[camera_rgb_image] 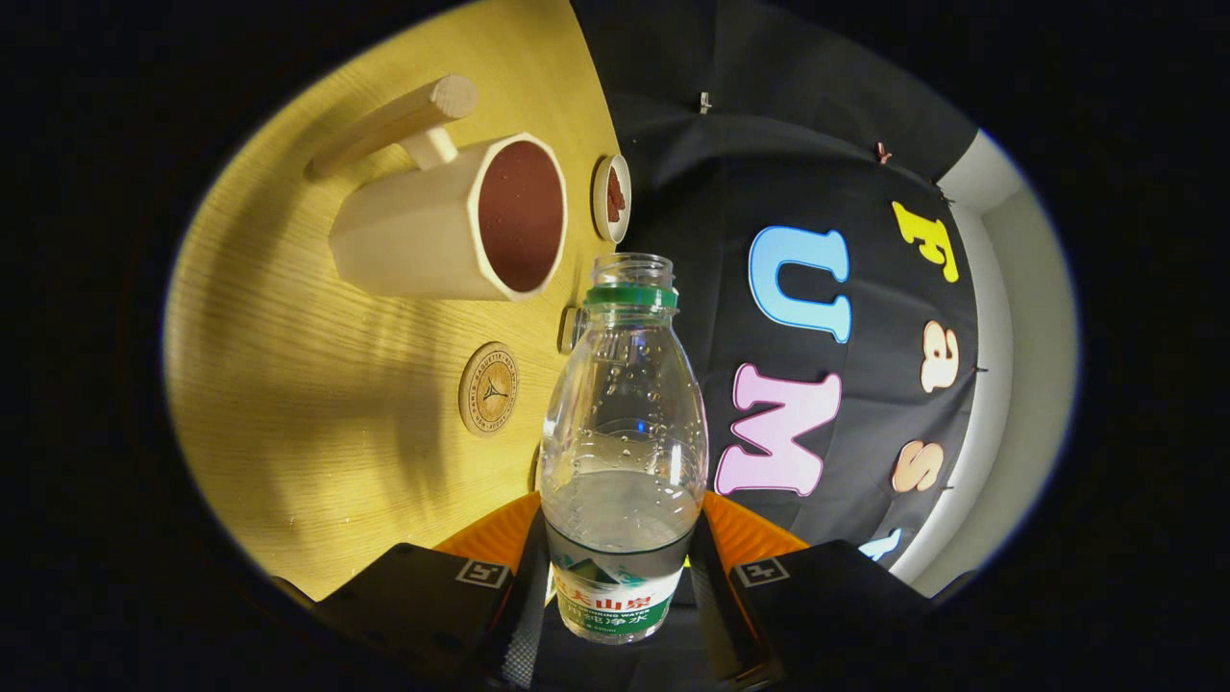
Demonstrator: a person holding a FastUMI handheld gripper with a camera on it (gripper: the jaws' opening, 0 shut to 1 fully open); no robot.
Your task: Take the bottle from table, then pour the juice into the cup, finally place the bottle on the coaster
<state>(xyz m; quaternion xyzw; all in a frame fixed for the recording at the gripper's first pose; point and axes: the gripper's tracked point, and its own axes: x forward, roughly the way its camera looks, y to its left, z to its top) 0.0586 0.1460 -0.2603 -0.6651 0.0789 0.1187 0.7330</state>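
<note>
Clamped on the bottle at its label, both fingers of the gripper hold it tipped sideways over the table. Beyond its open neck stands the cup, seemingly already filled. Nearer the bottle lies the coaster, bare; setting down looks like the remaining step.

From where I stand, the bottle covers most of a small round thing lying on the bench behind its neck; I cannot tell what it is. The bottle's base is cut off low between the fingers of the gripper. The print on the coaster is too small to make out. The contents of the little dish beyond the cup are unclear.
</note>
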